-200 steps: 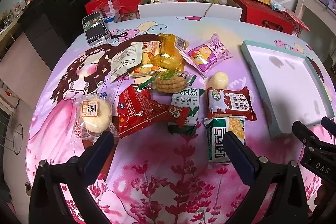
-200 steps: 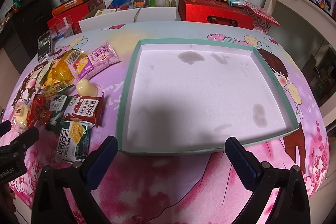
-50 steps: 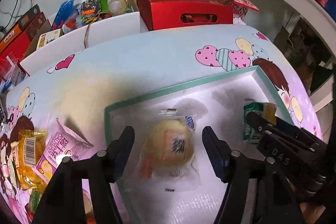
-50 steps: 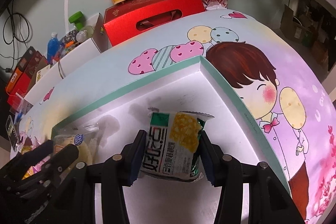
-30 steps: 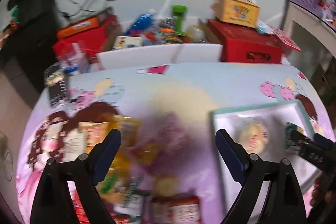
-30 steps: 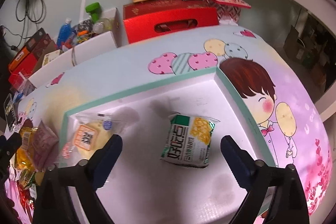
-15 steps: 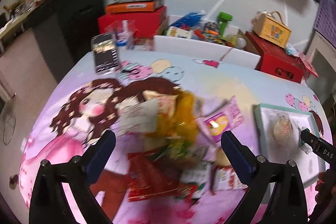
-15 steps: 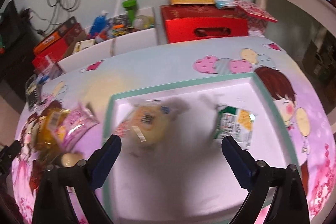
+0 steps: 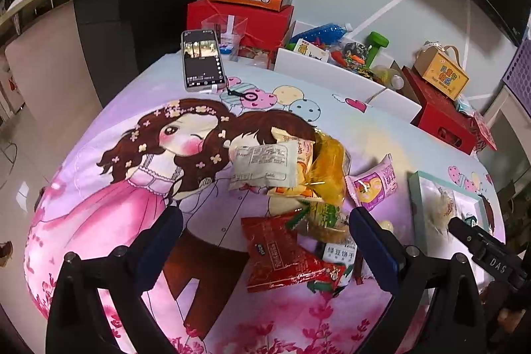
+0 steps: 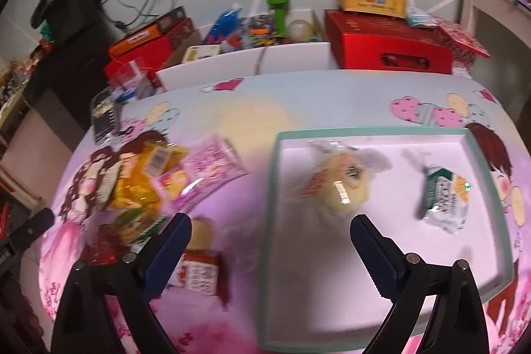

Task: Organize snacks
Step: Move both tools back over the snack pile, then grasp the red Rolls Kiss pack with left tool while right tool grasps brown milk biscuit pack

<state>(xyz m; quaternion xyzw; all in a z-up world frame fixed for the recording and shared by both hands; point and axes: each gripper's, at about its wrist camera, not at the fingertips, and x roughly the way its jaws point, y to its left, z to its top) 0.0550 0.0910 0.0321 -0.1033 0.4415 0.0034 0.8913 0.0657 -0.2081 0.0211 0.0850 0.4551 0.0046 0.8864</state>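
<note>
A teal-rimmed white tray [image 10: 484,161] holds a wrapped round bun [image 10: 345,184] and a green cracker packet [image 10: 446,203]. The tray [image 9: 413,198] shows at the right of the left wrist view. My left gripper [image 9: 265,241] is open and empty above a snack pile: a red packet [image 9: 282,254], a white packet [image 9: 262,166], a yellow packet [image 9: 328,171] and a pink packet [image 9: 373,188]. My right gripper [image 10: 270,249] is open and empty over the tray's left edge. The right wrist view is blurred.
A phone [image 9: 202,60] lies at the table's far left edge. Red boxes [image 9: 242,19], a white bin [image 9: 332,68] of small items and a yellow carton [image 9: 441,75] stand behind the table. The right gripper's body [image 9: 484,251] shows at the right of the left wrist view.
Both grippers let go of their snacks in the tray and opened. Both have swung left and back, the left one over the snack pile.
</note>
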